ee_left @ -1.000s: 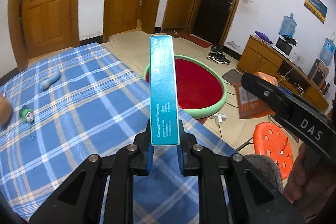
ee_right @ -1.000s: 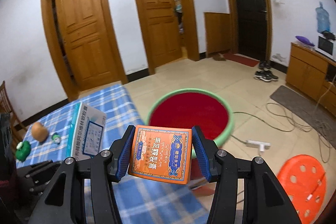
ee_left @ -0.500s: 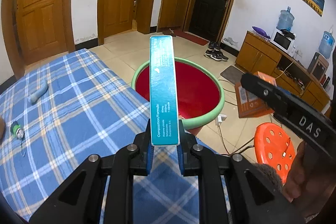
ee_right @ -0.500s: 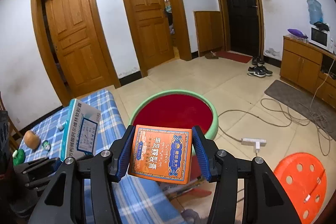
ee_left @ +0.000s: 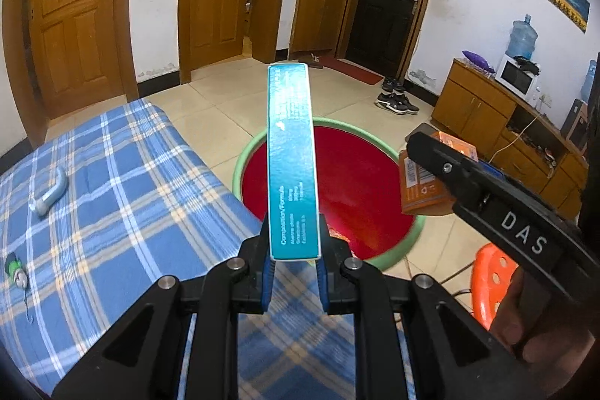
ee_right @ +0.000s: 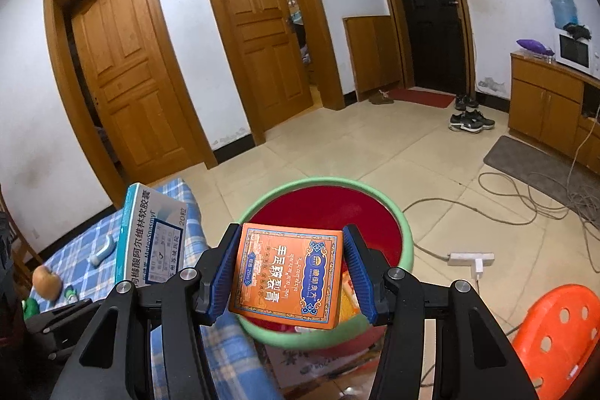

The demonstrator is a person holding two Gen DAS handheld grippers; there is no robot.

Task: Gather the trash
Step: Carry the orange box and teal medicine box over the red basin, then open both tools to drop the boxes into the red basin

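Observation:
My left gripper [ee_left: 294,272] is shut on a teal medicine box [ee_left: 291,160], held upright on its narrow edge over the table's end, its top over the basin. The box also shows in the right wrist view [ee_right: 150,238]. My right gripper [ee_right: 290,276] is shut on an orange box [ee_right: 287,274], held above the near rim of a red basin with a green rim [ee_right: 330,186]. In the left wrist view the basin [ee_left: 360,182] lies just past the table, and the orange box [ee_left: 423,182] hangs at its right side.
A blue checked table [ee_left: 112,194] carries a pale blue tube [ee_left: 52,194] and a small green item [ee_left: 15,272]. An orange stool [ee_right: 555,328], a power strip [ee_right: 470,257] and loose cables [ee_right: 525,197] lie on the floor to the right.
Both grippers have moved forward and toward the basin with their boxes still held. The basin now sits closer and lower in both views.

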